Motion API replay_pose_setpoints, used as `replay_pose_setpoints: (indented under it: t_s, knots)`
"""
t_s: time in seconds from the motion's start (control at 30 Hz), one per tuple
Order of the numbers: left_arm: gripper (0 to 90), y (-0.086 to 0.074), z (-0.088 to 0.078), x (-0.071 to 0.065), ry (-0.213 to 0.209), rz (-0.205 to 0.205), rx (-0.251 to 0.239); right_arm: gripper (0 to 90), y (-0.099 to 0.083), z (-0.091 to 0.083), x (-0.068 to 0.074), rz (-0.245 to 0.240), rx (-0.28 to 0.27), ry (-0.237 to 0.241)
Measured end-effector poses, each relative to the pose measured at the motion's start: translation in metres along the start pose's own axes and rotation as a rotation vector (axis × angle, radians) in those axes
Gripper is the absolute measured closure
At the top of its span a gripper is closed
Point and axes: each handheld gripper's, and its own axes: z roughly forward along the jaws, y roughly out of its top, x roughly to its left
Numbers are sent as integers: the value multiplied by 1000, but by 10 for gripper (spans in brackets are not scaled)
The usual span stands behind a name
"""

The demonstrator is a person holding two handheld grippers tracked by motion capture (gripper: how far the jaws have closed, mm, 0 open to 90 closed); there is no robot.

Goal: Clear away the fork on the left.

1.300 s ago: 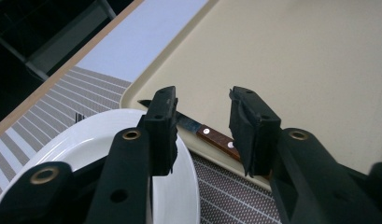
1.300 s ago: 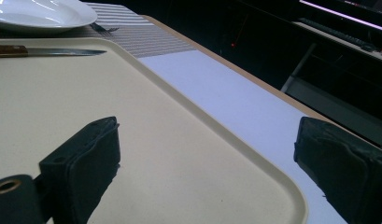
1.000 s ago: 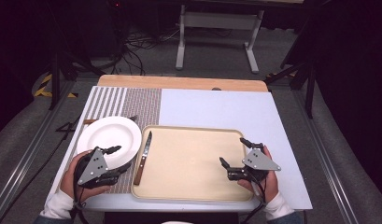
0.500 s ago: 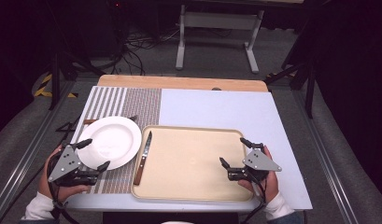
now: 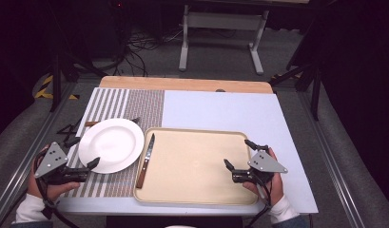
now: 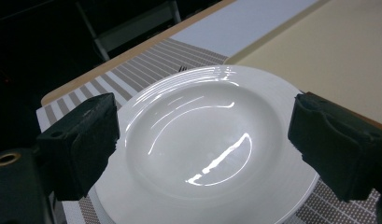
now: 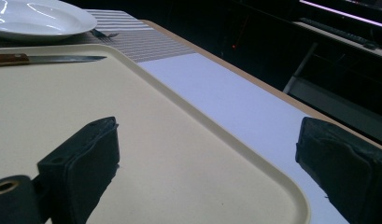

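Your left gripper point(image 5: 80, 153) sits at the table's 8 o'clock corner, jaws spread wide, nothing between them. They have just been opening, and the plate point(image 5: 111, 145) lies free on the striped mat point(image 5: 144, 107), just ahead of the jaw tips. In the left gripper view the plate point(image 6: 205, 140) sits framed between the two black jaws, its near rim close to them but not pinched. My reading: you set the plate down here and let go, so the mat is its intended spot.

A fork point(image 5: 135, 120) pokes out from under the plate's far rim at about 1 o'clock of the plate; most of it is hidden, so I cannot tell how it lies.

The knife point(image 5: 145, 161) lies along the left edge of the tray point(image 5: 201, 202), at 3 o'clock of the plate, blade pointing away from you, wooden handle toward you. It looks parked there for an easy pick along its length.

Your right gripper point(image 5: 241, 154) hovers over the tray's right part, about 4 o'clock on the table, jaws wide apart and empty. In the right gripper view the jaws straddle the tray's point(image 7: 254, 172) far rim with nothing between. Likely waiting its turn, with the knife point(image 7: 44, 59) the nearest loose item.
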Motion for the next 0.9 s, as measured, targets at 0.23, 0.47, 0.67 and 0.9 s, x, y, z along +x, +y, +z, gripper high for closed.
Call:
replay_pose_setpoints:
  t_s: [0.23,0.47,0.67,0.9]
  knots:
    - [94,1,-6,20,27,-19,10,74,1,-2,0,7,-3,9]
    - [111,3,2,53,40,-29,42,76,2,0,-1,18,8,19]
    - [143,10,25,81,29,-6,124,77,1,3,-3,27,25,37]
    - [156,15,56,112,23,-13,209,76,2,2,-8,45,33,45]
